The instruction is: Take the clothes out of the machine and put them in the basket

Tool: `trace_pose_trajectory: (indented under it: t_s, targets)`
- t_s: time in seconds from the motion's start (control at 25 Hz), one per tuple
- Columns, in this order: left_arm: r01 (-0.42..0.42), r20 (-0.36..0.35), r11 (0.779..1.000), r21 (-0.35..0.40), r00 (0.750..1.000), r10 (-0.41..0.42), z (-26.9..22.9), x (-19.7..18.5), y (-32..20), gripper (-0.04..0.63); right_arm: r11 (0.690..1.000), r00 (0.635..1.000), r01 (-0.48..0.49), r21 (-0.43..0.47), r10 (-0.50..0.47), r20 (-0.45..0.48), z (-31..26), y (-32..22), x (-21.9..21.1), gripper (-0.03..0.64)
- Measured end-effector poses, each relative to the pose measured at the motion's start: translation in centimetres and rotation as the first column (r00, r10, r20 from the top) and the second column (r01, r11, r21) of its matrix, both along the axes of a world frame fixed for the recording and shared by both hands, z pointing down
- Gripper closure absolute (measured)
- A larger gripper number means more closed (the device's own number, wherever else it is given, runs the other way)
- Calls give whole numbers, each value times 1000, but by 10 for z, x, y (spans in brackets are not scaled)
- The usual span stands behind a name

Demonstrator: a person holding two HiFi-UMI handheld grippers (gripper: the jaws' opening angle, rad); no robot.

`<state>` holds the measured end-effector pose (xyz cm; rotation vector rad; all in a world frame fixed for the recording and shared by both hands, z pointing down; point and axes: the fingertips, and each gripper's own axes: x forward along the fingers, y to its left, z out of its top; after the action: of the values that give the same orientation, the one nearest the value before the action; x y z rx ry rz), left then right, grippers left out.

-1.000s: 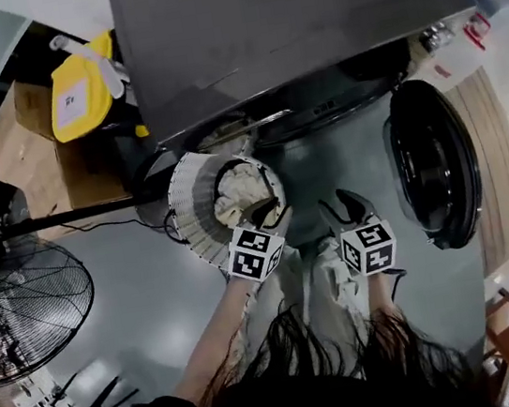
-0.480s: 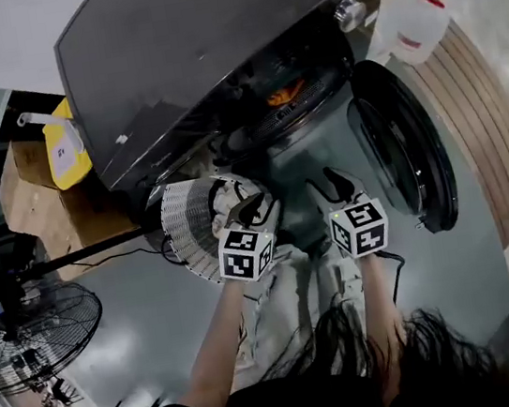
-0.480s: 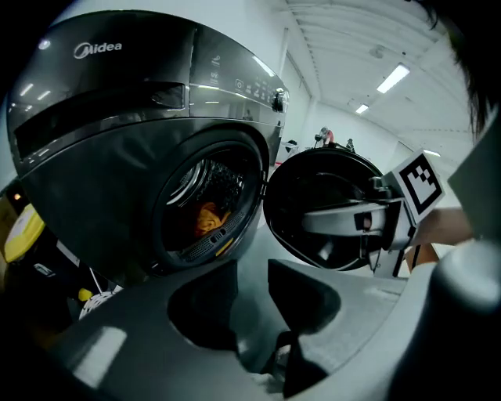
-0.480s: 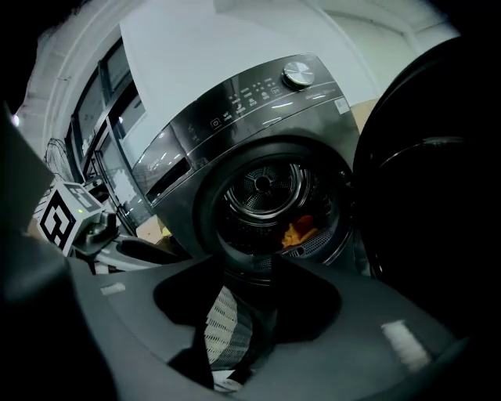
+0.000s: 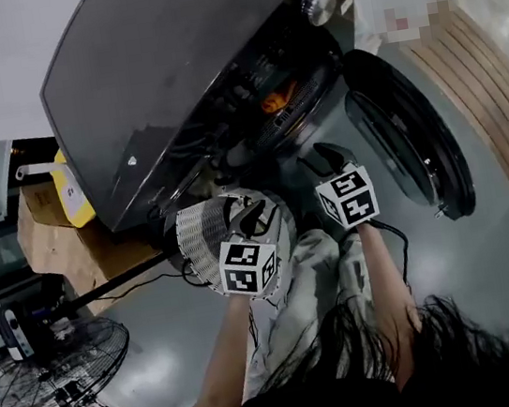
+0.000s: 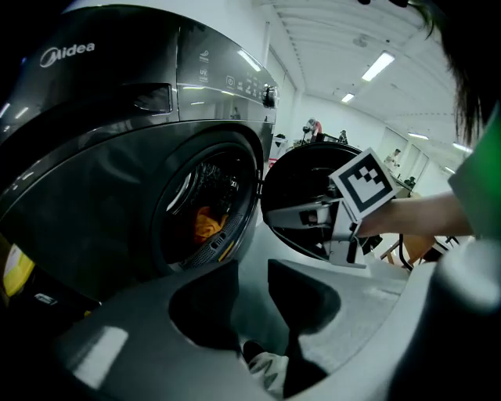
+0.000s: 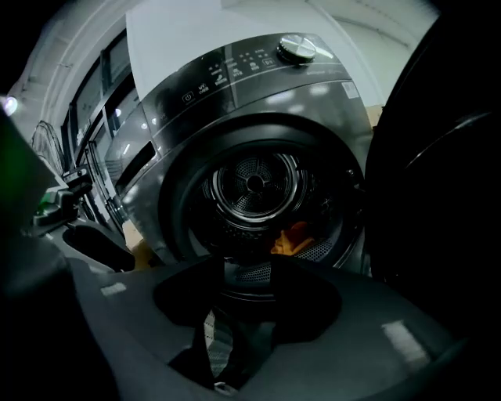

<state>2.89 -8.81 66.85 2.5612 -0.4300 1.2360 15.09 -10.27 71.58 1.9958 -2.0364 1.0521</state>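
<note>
1 orange garment sits low in the drum of the machine, right of centre against the perforated wall. It's the only piece I can see in there, though the near bottom of the drum is hidden behind the jaws. The door is swung fully open to the right, so the mouth is unblocked. Just outside that mouth is the right gripper, aimed at the drum and not yet past the rim. Its 2 jaws stand part open with nothing between them, only drum showing through the gap. To the left, the left gripper hangs over the basket, its 2 jaws spread and nothing held. The basket stands on the floor near the machine's front, left of the door opening. What's in it I can't tell, since the left gripper covers its mouth. Step in hand, as I read it: a reach into the machine for the orange garment, right gripper leading, nothing being carried. The next move calls for the right gripper to go in through the opening and down toward the lower right of the drum. There it should take a fold of the orange garment and clench on it, then draw it out over the rim, clear of the door, and across left to the basket.
</note>
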Motion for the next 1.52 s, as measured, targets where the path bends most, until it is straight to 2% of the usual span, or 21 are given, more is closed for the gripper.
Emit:
trace_pose_trajectory:
  t_s: [0.36, 0.52, 0.84, 1.08, 1.16, 1.24, 1.52]
  targets:
    - [-184, 28, 982, 32, 983, 183, 32, 4, -42, 479, 999, 996, -17, -29, 14, -86, 64, -78, 23, 408]
    - [-226, 50, 974, 30, 973, 224, 48, -5, -56, 479, 998, 995, -63, -30, 60, -76, 94, -111, 37, 408]
    - [-189, 63, 982, 21, 980, 187, 69, -13, -65, 479, 994, 991, -91, -55, 85, -104, 140, -173, 54, 385]
    - [-159, 84, 987, 19, 984, 157, 74, -27, -71, 479, 982, 985, -2, -188, -30, -167, 181, -197, 45, 382]
    - [-155, 91, 988, 22, 984, 153, 77, -32, -74, 479, 973, 975, -5, -232, -46, -218, 193, -194, 48, 432]
    - [-150, 95, 988, 20, 985, 147, 77, -36, -78, 479, 972, 974, -38, -230, -15, -227, 195, -187, 50, 534]
    - [-153, 96, 988, -4, 984, 153, 68, -34, -72, 479, 981, 986, -133, -139, 117, -118, 161, -145, 46, 553]
